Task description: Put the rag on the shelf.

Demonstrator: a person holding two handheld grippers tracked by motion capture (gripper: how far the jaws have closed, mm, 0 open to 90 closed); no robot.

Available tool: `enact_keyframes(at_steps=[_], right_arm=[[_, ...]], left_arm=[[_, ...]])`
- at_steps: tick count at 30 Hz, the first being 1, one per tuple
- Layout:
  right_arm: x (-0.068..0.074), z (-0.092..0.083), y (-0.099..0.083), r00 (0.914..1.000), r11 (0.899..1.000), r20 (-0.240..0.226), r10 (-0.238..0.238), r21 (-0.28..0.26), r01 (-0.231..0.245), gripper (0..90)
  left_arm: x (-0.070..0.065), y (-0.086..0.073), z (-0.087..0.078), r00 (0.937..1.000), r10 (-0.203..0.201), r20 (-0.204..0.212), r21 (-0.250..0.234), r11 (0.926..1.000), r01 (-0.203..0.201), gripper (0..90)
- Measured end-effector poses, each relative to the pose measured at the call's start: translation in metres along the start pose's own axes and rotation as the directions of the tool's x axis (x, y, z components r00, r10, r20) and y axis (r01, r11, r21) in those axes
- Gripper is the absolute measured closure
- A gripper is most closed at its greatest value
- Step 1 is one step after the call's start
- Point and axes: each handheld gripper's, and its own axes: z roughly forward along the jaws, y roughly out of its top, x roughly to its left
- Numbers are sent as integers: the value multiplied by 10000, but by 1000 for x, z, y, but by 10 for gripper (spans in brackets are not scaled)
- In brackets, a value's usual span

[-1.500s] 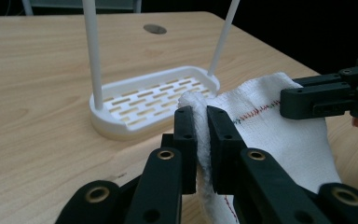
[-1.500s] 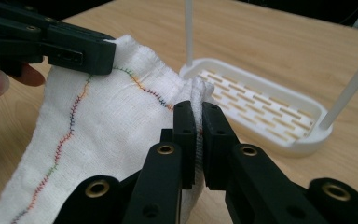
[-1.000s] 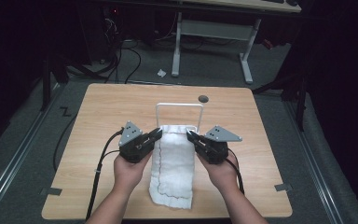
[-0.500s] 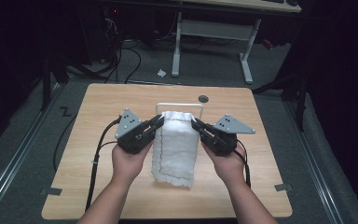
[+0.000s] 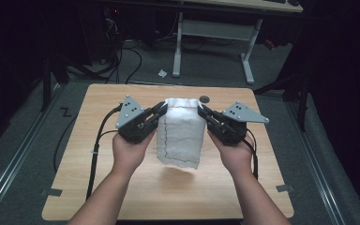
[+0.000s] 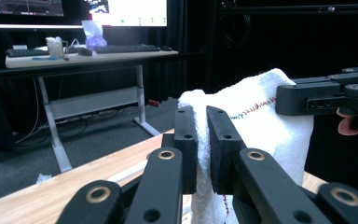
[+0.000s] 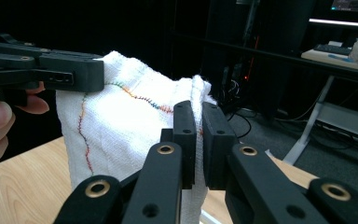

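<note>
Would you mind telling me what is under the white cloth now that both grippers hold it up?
Under the white cloth lies bare wooden table with the cloth's faint shadow. Left gripper and right gripper pinch its top corners; anything behind the hanging cloth is hidden.

Table (image 5: 122,187): your wooden top, a round dark hole (image 5: 204,99) near its far edge.
Desk (image 5: 211,28): beyond the table's far edge, on white legs.
Cables (image 5: 136,56): on the floor past the table's far left corner.
Paper scrap (image 5: 162,73): between table and desk.
Keyboard (image 6: 126,47): on the desk, beneath a lit monitor (image 6: 130,11).
</note>
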Motion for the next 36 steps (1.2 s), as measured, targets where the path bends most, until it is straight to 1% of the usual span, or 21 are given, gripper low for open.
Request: enact_keyframes(at_steps=[5, 9, 12, 14, 16, 17, 21, 23, 28, 30, 31, 33, 34, 36], right_arm=[[-3, 1, 6, 10000, 10000, 69, -24, -24, 24, 860], [-6, 3, 10, 9998, 9999, 131, -130, -24, 131, 860], [-9, 6, 15, 9998, 10000, 172, -67, -72, 68, 861], [-12, 8, 18, 9998, 9999, 203, -90, -110, 92, 861], [-15, 10, 21, 9997, 9999, 259, -38, -162, 42, 861], [-18, 11, 23, 9996, 9998, 273, 23, -206, -17, 861], [-27, 17, 31, 9994, 9994, 344, 105, -323, -94, 861], [-32, 20, 36, 9992, 9991, 355, 201, -372, -188, 861], [-42, 27, 49, 9987, 9980, 417, 276, -587, -251, 861], [-46, 30, 54, 9986, 9976, 456, 279, -638, -250, 861], [-47, 31, 57, 9984, 9974, 474, 297, -675, -264, 861], [-50, 34, 62, 9980, 9968, 504, 380, -719, -343, 861], [-52, 35, 64, 9980, 9964, 503, 390, -770, -351, 861], [-55, 38, 67, 9980, 9966, 494, 404, -744, -367, 861]], left_arm=[[2, 6, 3, 10000, 39, 44, -31, 10000, -39, 835], [8, 10, 9, 10000, 37, 54, 97, 9999, -38, 835], [12, 15, 14, 10000, 33, 36, 30, 10000, -33, 835], [14, 18, 18, 9999, 160, -10, 7, 9999, -160, 835], [17, 22, 23, 9997, 249, -39, -72, 9997, -249, 835], [19, 25, 27, 9996, 287, -56, -5, 9996, -287, 835], [25, 35, 36, 9997, 248, -62, 36, 9997, -248, 835], [28, 41, 40, 9996, 275, -105, -17, 9996, -275, 835], [36, 56, 50, 9992, 376, -136, -235, 9990, -379, 835], [39, 60, 53, 9984, 523, -221, -347, 9980, -531, 835], [40, 62, 55, 9990, 413, -180, -273, 9988, -417, 835], [44, 66, 58, 9999, 138, -102, -295, 9995, -141, 834], [45, 70, 59, 9998, 132, -121, -294, 9995, -136, 834], [45, 74, 60, 9995, 280, -150, -275, 9992, -284, 834]])
